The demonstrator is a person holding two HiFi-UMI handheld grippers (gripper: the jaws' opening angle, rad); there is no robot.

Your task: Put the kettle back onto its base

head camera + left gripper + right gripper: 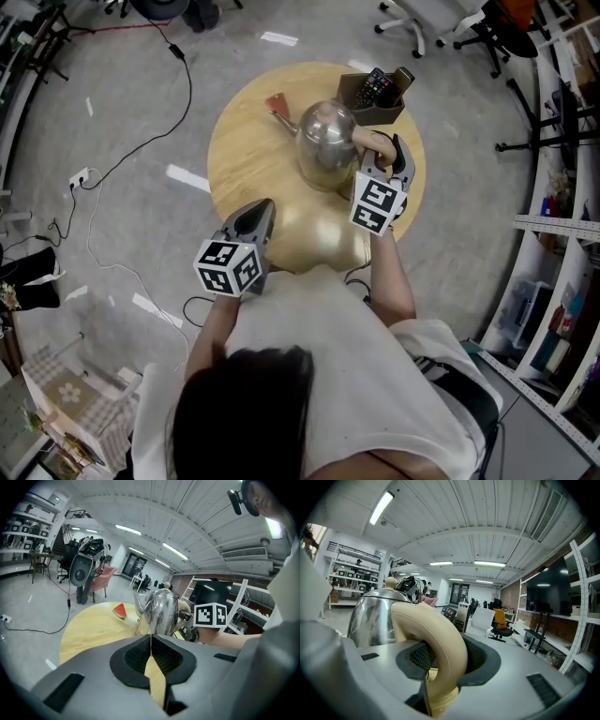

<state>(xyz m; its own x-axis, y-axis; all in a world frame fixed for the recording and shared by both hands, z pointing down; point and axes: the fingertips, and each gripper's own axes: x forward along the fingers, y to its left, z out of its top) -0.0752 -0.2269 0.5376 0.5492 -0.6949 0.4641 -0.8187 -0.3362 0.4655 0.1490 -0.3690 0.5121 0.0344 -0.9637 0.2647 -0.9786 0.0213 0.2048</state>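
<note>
A shiny steel kettle (pixel 326 141) with a cream handle (pixel 373 142) stands upright over the middle of the round wooden table (pixel 246 150). My right gripper (pixel 381 156) is shut on that handle (pixel 436 634), with the kettle body (pixel 372 618) just beyond its jaws. In the left gripper view the kettle (pixel 159 611) shows ahead, its underside hidden, so I cannot make out a base under it. My left gripper (pixel 248 227) hovers at the table's near edge, jaws shut (pixel 151 641) and holding nothing.
A toy watermelon slice (pixel 277 105) lies beyond the kettle's spout. A dark organiser box with remotes (pixel 377 94) stands at the table's far right. Cables trail over the floor (pixel 122 159) to the left, and office chairs (pixel 422 19) and shelving (pixel 562 187) stand at the right.
</note>
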